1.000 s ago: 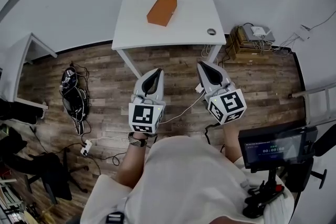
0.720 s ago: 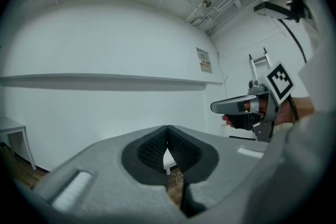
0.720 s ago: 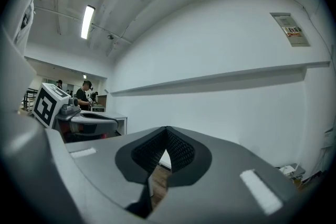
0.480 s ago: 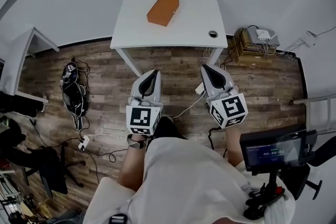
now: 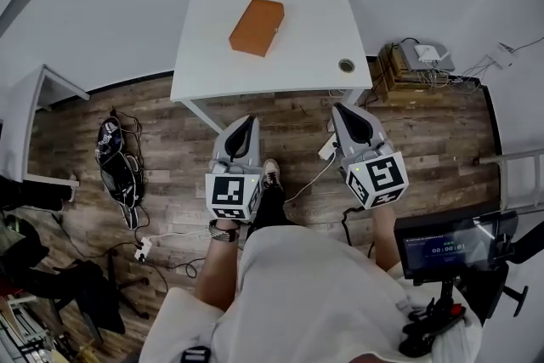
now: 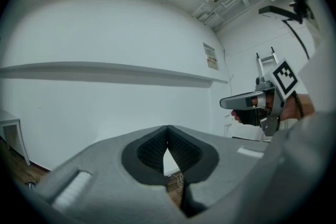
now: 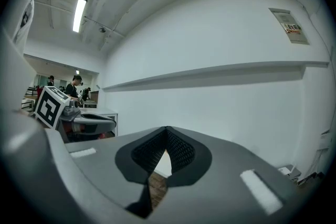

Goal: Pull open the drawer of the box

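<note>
An orange box lies on a white table ahead, left of the tabletop's middle. Its drawer front cannot be made out from here. My left gripper and right gripper hang side by side over the wooden floor, well short of the table's near edge, both shut and empty. In the left gripper view the jaws meet with nothing between them, and the right gripper shows at the right. The right gripper view shows closed jaws facing a white wall, the box out of view.
A round cable hole sits at the table's near right corner. Cables and a black bundle lie on the floor at left, stacked boxes with devices at right. A screen on a stand is beside me. A second desk stands at left.
The view has moved forward: the table and orange box sit closer and lower in the head view. Both grippers stay shut, held out in front; a shoe now shows between them.
</note>
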`<state>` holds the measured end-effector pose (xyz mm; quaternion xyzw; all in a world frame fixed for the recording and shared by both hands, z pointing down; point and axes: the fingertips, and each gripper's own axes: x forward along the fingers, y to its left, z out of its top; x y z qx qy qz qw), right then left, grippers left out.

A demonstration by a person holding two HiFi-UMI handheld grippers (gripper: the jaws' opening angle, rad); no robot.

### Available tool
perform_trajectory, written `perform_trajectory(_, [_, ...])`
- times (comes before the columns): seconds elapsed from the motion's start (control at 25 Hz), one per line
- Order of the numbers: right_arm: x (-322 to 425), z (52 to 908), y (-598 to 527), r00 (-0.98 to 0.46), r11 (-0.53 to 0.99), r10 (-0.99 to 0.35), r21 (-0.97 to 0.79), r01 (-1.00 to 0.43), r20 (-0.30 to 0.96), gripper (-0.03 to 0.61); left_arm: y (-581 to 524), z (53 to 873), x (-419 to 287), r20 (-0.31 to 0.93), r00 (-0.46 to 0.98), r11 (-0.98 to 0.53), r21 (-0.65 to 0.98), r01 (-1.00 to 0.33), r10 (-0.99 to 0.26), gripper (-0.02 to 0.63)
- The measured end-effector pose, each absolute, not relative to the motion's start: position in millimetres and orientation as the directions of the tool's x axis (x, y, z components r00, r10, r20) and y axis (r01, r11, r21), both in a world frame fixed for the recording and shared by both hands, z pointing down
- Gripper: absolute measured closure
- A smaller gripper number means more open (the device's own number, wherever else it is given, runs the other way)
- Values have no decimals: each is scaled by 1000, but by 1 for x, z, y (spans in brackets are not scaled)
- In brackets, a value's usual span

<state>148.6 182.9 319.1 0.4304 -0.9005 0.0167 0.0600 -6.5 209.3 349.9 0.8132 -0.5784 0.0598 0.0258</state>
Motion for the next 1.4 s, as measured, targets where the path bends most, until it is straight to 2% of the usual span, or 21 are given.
perform_trajectory(0.24, [115,338,94,-588,592,-796,-15,-806,147,577,118,367,-41,168,364,-374,-26,-927,-916,614])
perform_trajectory(0.64, [61,341,38,-582,591,-788,-19,-806,202,577,60,365,-70,172,413,-423,-25,-906,-894,614])
perform_trajectory(0.88, [28,350,-6,-582,603,-777,18,-797,241,577,7,390,-104,239,421,-428,24,-903,-875,614])
perform_trajectory(1.2, [18,366,-35,-565,597,-772,26,-802,290,577,-26,404,-103,274,457,-470,20,-883,-847,614])
perform_trajectory(1.28, [16,371,-41,-557,591,-777,33,-806,293,575,-32,410,-103,281,465,-481,16,-877,-839,588])
perform_trajectory(1.4, [11,383,-52,-557,596,-770,38,-802,311,575,-44,418,-106,293,469,-482,28,-876,-833,584])
